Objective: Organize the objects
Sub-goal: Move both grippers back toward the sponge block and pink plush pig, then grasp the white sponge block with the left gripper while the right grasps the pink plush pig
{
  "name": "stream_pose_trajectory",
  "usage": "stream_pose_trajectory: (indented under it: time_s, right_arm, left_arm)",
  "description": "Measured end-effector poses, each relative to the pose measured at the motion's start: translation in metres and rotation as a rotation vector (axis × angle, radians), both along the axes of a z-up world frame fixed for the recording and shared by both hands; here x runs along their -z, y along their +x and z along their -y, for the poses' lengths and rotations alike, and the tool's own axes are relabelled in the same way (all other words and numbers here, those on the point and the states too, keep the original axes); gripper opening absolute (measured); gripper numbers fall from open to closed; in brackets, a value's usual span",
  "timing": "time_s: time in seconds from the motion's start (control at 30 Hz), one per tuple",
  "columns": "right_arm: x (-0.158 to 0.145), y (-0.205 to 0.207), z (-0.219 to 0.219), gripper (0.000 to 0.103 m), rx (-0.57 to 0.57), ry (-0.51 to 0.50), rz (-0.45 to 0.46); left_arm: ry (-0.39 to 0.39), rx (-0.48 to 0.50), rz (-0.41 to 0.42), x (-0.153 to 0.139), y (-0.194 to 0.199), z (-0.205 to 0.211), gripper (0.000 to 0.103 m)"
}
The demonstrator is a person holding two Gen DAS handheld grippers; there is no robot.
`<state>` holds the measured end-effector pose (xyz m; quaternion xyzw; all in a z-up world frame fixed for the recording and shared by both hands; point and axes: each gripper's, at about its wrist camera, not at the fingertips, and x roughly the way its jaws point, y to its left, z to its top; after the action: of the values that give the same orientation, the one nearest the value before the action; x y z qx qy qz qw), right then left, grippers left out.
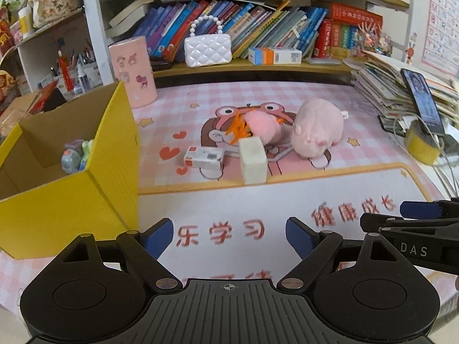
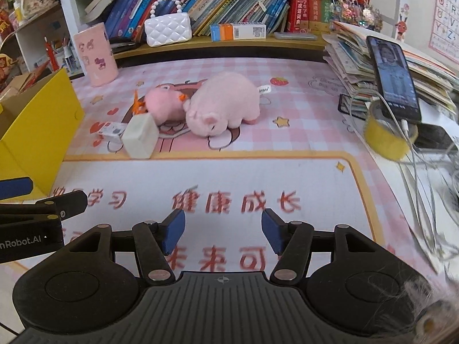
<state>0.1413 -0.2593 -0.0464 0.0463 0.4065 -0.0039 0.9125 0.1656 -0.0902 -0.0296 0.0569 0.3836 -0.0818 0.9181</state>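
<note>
Only left view, toy (image 1: 75, 157) in yellow box (image 1: 86, 200)

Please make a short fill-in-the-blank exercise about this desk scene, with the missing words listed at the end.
1. The cardboard box at the left is ____ on the outside.
2. The white quilted handbag has a handle made of ____.
3. The larger plush toy is the colour ____.
4. The phone leans against a stack of ____.

Missing words: yellow; beads; pink; books

white quilted purse (image 1: 207, 49), shelved books (image 1: 258, 25), propped phone (image 2: 394, 77)
</note>
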Motion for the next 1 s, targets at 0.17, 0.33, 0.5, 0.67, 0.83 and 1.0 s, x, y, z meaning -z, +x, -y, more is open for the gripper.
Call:
stream_pose_trajectory:
  time_s: [0.17, 0.33, 0.5, 0.67, 0.83, 1.0]
  right_arm:
    - [-0.004, 0.027, 0.013, 0.057, -0.02, 0.003, 0.023]
    - [-0.01, 0.053, 0.022, 0.058, -0.028, 0.002, 0.06]
    - [-0.01, 0.078, 0.03, 0.061, -0.019, 0.018, 0.076]
    - [-0.012, 0.098, 0.036, 0.063, -0.009, 0.041, 0.086]
    - [-0.017, 0.115, 0.041, 0.074, 0.003, 0.057, 0.091]
    - [-0.016, 0.133, 0.045, 0.091, 0.03, 0.075, 0.089]
  left_arm:
    - [-0.006, -0.034, 0.019, -0.004, 0.02, 0.011, 0.087]
    - [-0.013, -0.071, 0.026, -0.003, 0.042, 0.016, 0.082]
    - [-0.011, -0.084, 0.018, 0.003, 0.064, 0.022, 0.071]
    - [-0.021, -0.087, -0.04, 0.02, 0.086, 0.029, 0.064]
    - [-0.033, -0.096, -0.08, 0.04, 0.106, 0.039, 0.061]
    - [-0.039, -0.092, -0.116, 0.055, 0.123, 0.045, 0.037]
